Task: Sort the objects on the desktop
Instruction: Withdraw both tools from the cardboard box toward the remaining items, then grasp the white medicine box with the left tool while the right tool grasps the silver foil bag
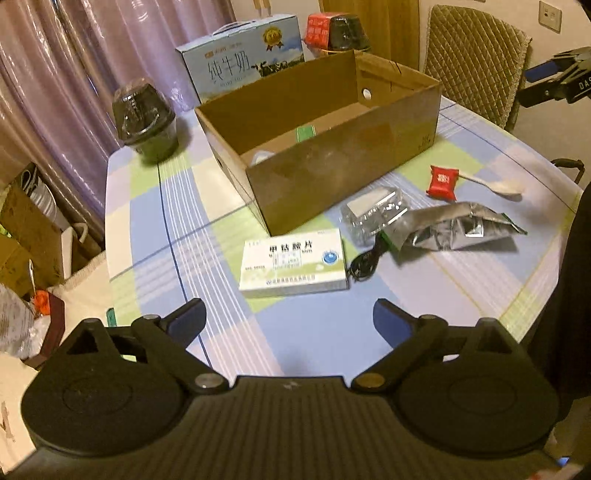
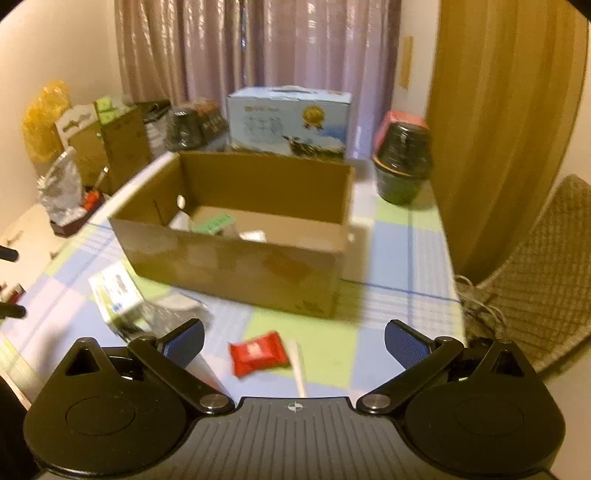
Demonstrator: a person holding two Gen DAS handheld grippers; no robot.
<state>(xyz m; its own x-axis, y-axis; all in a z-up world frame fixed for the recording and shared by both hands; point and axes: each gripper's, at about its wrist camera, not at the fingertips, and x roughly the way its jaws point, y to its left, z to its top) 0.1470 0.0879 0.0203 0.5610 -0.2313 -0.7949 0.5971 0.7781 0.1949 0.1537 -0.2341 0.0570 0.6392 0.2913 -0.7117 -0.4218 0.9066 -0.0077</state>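
An open cardboard box [image 1: 332,173] stands on the checked tablecloth; in the right wrist view [image 2: 236,262] it holds a green item [image 2: 214,223] and white things. In front of it lie a white medicine box [image 1: 293,263], a black cable [image 1: 364,263], a clear plastic pack [image 1: 375,214], a silver foil bag [image 1: 456,230], a red packet [image 1: 442,181] and a wooden spoon [image 1: 495,184]. My left gripper [image 1: 290,319] is open and empty just short of the medicine box. My right gripper [image 2: 293,341] is open and empty over the red packet [image 2: 258,352] and spoon [image 2: 297,365].
A blue milk carton [image 1: 240,59] and a dark wrapped pot with a red lid [image 1: 338,31] stand behind the box, another dark pot [image 1: 146,122] at the far left. A quilted chair [image 1: 476,62] is at the table's far right. Clutter lies beyond the left table edge [image 1: 107,236].
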